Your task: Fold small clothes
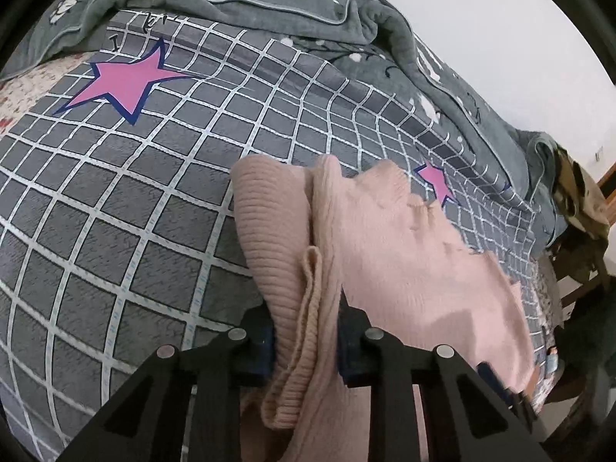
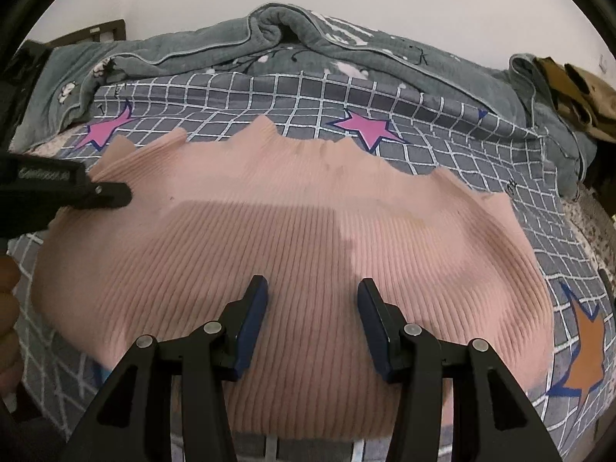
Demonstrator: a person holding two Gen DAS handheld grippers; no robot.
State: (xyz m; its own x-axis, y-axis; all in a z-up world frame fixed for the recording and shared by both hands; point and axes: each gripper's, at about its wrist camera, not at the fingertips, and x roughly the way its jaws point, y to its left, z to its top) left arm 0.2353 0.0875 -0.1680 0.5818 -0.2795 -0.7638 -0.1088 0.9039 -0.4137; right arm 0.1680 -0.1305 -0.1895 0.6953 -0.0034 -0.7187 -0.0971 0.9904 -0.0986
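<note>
L tongs pinch pink knit, seemingly.

soft daylight, fisheye warp, slight blur

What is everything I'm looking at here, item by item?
Knit garment: one, pale pink, ribbed, lying across the bed.
Bed cover: one, grey with white grid, under the garment.
Stars: several printed on the cover, pink, plus an orange one.
Blanket: one, grey-green, bunched along the far edge of the bed.
Tan cloth: one, heaped at the far right.
Left gripper: black, blue pads, shut on a bunched garment edge.
Right gripper: black, blue pads, open over the garment.
</note>
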